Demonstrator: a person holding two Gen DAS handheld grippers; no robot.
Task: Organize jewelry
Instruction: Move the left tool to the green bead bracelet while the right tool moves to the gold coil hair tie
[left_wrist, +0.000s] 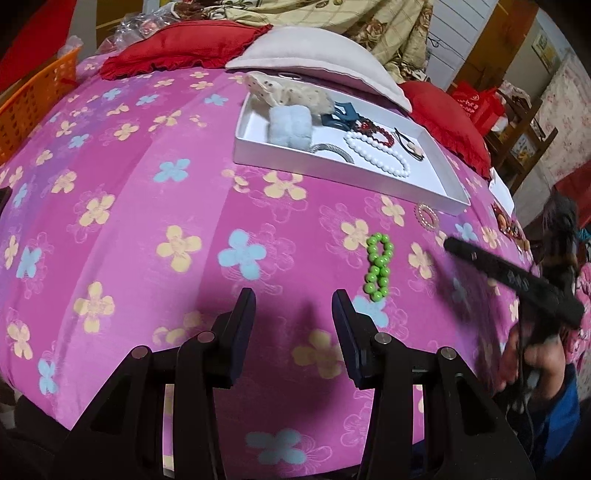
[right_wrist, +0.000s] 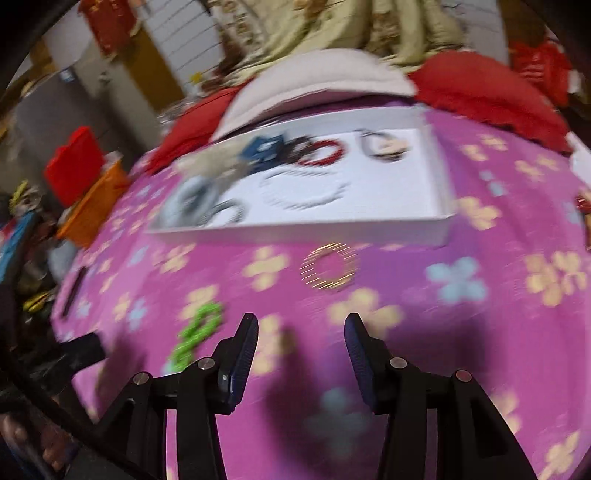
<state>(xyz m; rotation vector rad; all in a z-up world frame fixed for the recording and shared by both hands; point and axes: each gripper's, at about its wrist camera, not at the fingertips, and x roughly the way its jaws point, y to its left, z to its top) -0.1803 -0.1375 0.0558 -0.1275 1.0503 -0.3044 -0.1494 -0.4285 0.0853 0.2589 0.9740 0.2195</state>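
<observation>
Both black claws, left (left_wrist: 293, 306) and right (right_wrist: 301, 330), hang released over floral pink cloth (left_wrist: 147, 221) near glossy green beads (left_wrist: 378, 267).

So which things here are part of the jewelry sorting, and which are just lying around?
Part of the job:
white tray
green bead bracelet
pearl ring brooch
white pearl bracelet
red bead bracelet

Lying about:
red cushion
grey pillow
orange basket

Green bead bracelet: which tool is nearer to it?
Left, narrowly. The green bead bracelet lies just beyond the left tool, up-right of it. The right tool hovers beside it, bracelet at its left.
</observation>
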